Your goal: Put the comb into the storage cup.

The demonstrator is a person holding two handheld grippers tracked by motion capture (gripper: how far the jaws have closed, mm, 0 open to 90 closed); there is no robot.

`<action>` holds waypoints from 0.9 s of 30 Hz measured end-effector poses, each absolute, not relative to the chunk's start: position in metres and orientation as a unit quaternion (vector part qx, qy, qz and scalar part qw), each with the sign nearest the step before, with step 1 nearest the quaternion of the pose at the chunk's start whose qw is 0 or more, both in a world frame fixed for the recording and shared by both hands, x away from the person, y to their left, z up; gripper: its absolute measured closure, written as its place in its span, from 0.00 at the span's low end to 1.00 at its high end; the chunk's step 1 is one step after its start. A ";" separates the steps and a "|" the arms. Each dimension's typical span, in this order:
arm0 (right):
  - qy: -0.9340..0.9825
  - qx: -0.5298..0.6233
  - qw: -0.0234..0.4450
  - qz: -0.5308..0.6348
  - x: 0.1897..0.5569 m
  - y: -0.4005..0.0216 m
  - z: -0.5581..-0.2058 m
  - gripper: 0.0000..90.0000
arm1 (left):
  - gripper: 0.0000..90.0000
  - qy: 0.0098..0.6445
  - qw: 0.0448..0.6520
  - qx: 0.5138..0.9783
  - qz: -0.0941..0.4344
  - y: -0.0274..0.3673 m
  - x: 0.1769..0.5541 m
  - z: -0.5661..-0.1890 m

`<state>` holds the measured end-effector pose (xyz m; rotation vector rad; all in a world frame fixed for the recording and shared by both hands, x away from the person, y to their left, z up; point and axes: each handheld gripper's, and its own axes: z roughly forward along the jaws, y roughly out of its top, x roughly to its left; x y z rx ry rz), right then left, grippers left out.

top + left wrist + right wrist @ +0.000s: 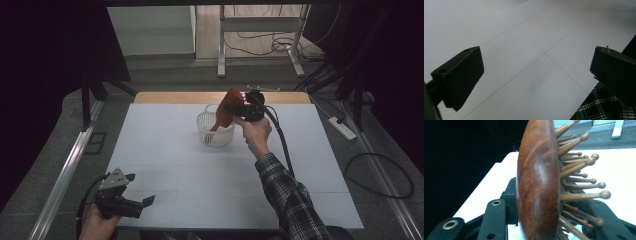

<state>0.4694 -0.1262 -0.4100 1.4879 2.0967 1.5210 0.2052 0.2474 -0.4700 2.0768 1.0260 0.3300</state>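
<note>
A person's right gripper point(234, 109) clamps a wooden hairbrush point(226, 114) by its broad head above a small white basket point(216, 131) that stands toward the far middle of the white table point(165, 150). In the high view the brush hangs tilted, its handle pointing down into the basket; whether the tip touches the basket's floor is hard to tell from that dim angle. The right gripper view looks along the brush point(537, 182) edge-on: its polished reddish-brown back faces the left of that view, its ball-tipped wooden pins point(584, 162) bristle out to the right, and the black jaws are closed on the head from either side. The left gripper point(140, 189) rests at the near left corner of the table, held in the person's left hand point(96, 226), well apart from the basket. Its jaws stand wide apart with nothing between them, bare tabletop point(529, 75) showing in the gap, and a plaid sleeve point(604, 106) sits at the lower right of that view.
</note>
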 end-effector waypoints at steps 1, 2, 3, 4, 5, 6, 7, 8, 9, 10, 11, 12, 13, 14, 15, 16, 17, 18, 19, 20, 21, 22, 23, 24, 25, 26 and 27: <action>0.699 0.497 0.078 0.507 0.470 -0.126 -0.411 0.61 | 0.00 0.404 0.390 0.817 0.130 0.247 0.205 -0.470; 0.699 0.497 0.078 0.507 0.470 -0.126 -0.411 0.61 | 0.00 0.404 0.390 0.817 0.130 0.247 0.205 -0.470; 0.699 0.498 0.078 0.507 0.470 -0.126 -0.412 0.61 | 0.00 0.403 0.389 0.818 0.130 0.247 0.205 -0.470; 0.702 0.497 0.078 0.504 0.470 -0.127 -0.413 0.61 | 0.00 0.403 0.389 0.818 0.130 0.247 0.205 -0.470; 0.700 0.498 0.076 0.505 0.470 -0.128 -0.414 0.61 | 0.00 0.404 0.389 0.818 0.130 0.247 0.205 -0.470; 0.699 0.499 0.076 0.506 0.471 -0.128 -0.414 0.61 | 0.00 0.404 0.389 0.818 0.130 0.247 0.205 -0.470; 0.699 0.500 0.075 0.507 0.471 -0.129 -0.415 0.61 | 0.00 0.404 0.388 0.818 0.130 0.247 0.205 -0.470; 0.697 0.501 0.073 0.508 0.471 -0.130 -0.415 0.61 | 0.00 0.404 0.388 0.818 0.130 0.247 0.205 -0.470; 0.697 0.501 0.072 0.508 0.471 -0.131 -0.416 0.61 | 0.00 0.403 0.388 0.818 0.130 0.247 0.205 -0.470; 0.696 0.503 0.072 0.508 0.471 -0.131 -0.416 0.61 | 0.00 0.403 0.388 0.819 0.130 0.246 0.205 -0.470; 0.695 0.504 0.070 0.509 0.472 -0.132 -0.417 0.60 | 0.00 0.403 0.387 0.819 0.130 0.246 0.205 -0.470; 0.694 0.505 0.069 0.509 0.472 -0.133 -0.418 0.60 | 0.00 0.402 0.387 0.819 0.130 0.246 0.205 -0.470; 0.691 0.508 0.068 0.509 0.472 -0.134 -0.420 0.60 | 0.00 0.402 0.386 0.820 0.130 0.246 0.205 -0.470; 0.691 0.508 0.068 0.509 0.472 -0.134 -0.420 0.60 | 0.00 0.402 0.386 0.820 0.130 0.246 0.205 -0.470; 0.686 0.515 0.063 0.511 0.474 -0.137 -0.422 0.59 | 0.00 0.402 0.386 0.820 0.130 0.246 0.205 -0.470; 0.686 0.515 0.063 0.511 0.474 -0.137 -0.422 0.59 | 0.00 0.402 0.386 0.820 0.130 0.246 0.205 -0.470; 0.685 0.516 0.061 0.511 0.475 -0.138 -0.423 0.58 | 0.00 0.402 0.386 0.820 0.130 0.246 0.205 -0.470; 0.683 0.519 0.058 0.510 0.476 -0.141 -0.424 0.58 | 0.00 0.402 0.386 0.820 0.130 0.246 0.205 -0.470; 0.680 0.523 0.049 0.511 0.477 -0.144 -0.426 0.57 | 0.00 0.402 0.385 0.820 0.129 0.246 0.206 -0.470; 0.680 0.523 0.049 0.511 0.477 -0.144 -0.426 0.57 | 0.00 0.402 0.385 0.820 0.129 0.246 0.206 -0.470; 0.679 0.525 0.047 0.511 0.478 -0.145 -0.427 0.57 | 0.00 0.402 0.385 0.821 0.129 0.246 0.206 -0.470; 0.676 0.526 0.046 0.514 0.477 -0.145 -0.429 0.56 | 0.00 0.402 0.385 0.821 0.130 0.246 0.206 -0.470; 0.677 0.525 0.049 0.514 0.477 -0.145 -0.429 0.56 | 0.00 0.402 0.384 0.821 0.130 0.246 0.206 -0.470; 0.678 0.524 0.052 0.513 0.477 -0.145 -0.429 0.55 | 0.00 0.402 0.384 0.821 0.130 0.246 0.206 -0.470; 0.678 0.524 0.052 0.513 0.477 -0.145 -0.429 0.55 | 0.00 0.402 0.384 0.821 0.130 0.246 0.206 -0.470; 0.679 0.524 0.054 0.512 0.477 -0.145 -0.428 0.55 | 0.00 0.402 0.384 0.821 0.130 0.245 0.206 -0.470; 0.679 0.524 0.058 0.511 0.476 -0.144 -0.428 0.54 | 0.00 0.402 0.384 0.821 0.130 0.246 0.205 -0.470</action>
